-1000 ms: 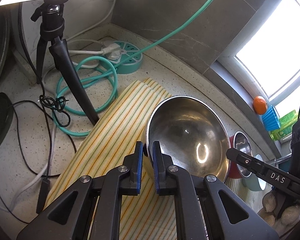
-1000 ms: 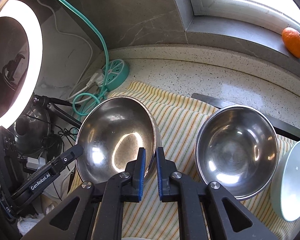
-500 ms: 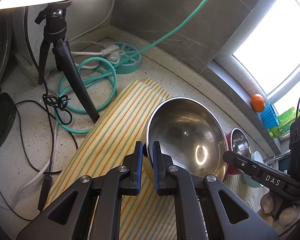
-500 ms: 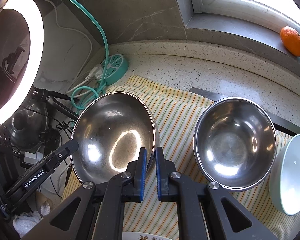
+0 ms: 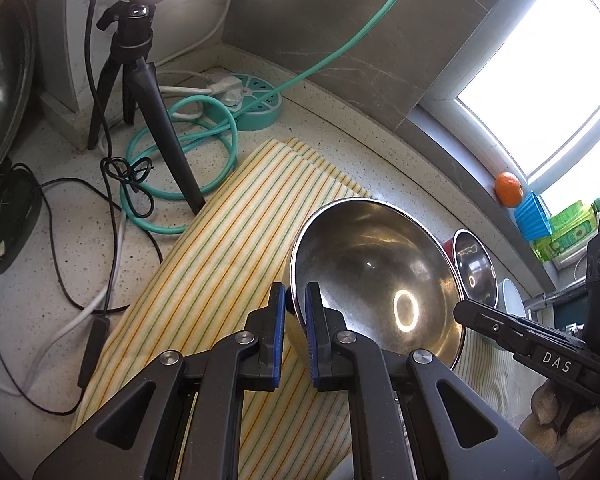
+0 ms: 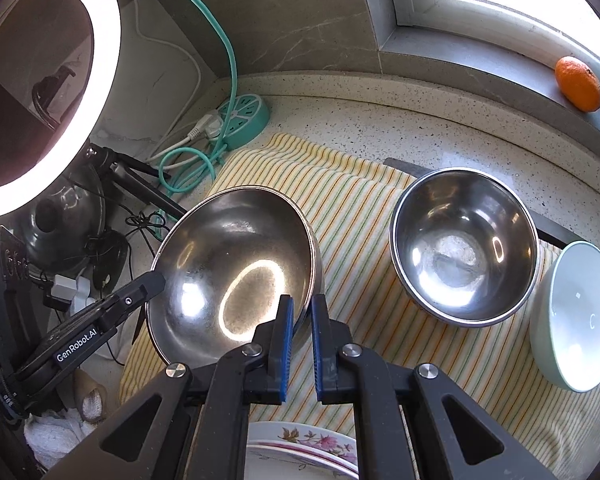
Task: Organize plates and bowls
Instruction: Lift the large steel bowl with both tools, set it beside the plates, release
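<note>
Right, both grippers are on the same big steel bowl point(image 6: 236, 268) here. The left gripper point(image 5: 296, 308) pinches the bowl's near-left rim, one blue pad inside and one outside. The right gripper point(image 6: 299, 316) has its pads either side of the right rim too, narrowly parted around the metal; whether they actually press it I cannot tell. The bowl sits tilted over the striped cloth point(image 6: 360, 216) on the speckled tabletop point(image 6: 420, 128), its left edge raised.

To the right on the cloth stands a smaller steel bowl point(image 6: 464, 248), well apart from the big one, and just beside that, at the far right, a pale green bowl point(image 6: 576, 320). A flowered plate point(image 6: 304, 448) peeks in at the near edge under the right gripper.

Far left, a teal power strip point(image 6: 244, 120) with a coiled teal cable point(image 5: 180, 152), a black tripod point(image 5: 140, 80) and a glowing ring light point(image 6: 48, 92). An orange point(image 6: 579, 83) rests on the window sill.
</note>
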Motion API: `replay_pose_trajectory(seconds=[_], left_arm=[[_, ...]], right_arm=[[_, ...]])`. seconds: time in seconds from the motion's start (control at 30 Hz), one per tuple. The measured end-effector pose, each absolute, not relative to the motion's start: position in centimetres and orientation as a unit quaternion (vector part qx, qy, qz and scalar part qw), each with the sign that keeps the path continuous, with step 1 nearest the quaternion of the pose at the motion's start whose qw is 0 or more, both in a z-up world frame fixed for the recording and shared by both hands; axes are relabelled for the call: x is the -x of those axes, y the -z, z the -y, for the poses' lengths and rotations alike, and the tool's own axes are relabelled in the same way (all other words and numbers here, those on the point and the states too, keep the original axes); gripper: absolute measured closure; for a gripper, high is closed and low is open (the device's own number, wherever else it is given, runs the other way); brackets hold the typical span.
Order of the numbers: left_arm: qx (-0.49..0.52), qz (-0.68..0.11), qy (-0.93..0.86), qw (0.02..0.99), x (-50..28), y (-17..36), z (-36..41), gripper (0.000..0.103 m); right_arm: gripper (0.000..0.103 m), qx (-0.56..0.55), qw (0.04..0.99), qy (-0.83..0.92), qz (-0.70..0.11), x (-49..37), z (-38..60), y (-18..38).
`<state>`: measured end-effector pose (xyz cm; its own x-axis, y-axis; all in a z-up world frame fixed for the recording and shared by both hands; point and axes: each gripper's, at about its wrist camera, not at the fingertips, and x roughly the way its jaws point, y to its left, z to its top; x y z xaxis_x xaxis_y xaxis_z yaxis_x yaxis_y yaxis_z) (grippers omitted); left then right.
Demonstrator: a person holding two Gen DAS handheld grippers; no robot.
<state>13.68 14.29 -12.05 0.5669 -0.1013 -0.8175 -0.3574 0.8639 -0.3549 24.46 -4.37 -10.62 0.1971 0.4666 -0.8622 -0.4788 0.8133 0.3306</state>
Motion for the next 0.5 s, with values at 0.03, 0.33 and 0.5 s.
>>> replay_pose_trajectory(seconds=[0.03, 0.33, 0.5], left_arm=[[0.249, -0.459, -0.075, 0.849, -13.4, 12.0, -14.3, 0.095], [0.241, -0.456, -0.083, 0.853, -11.3, 11.1, -14.4, 0.095], [0.24, -0.452, -0.09, 0.855, -9.9, 10.7, -14.8, 0.095]], right_arm=[[0.095, 0.007, 0.773, -0.306, -0.555, -24.2, 4.4, 10.6], [0.094, 0.02, 0.768, -0.317, -0.556, -22.1, 4.0, 10.3], [0.094, 0.026, 0.76, -0.326, -0.561, -20.7, 3.6, 10.5]])
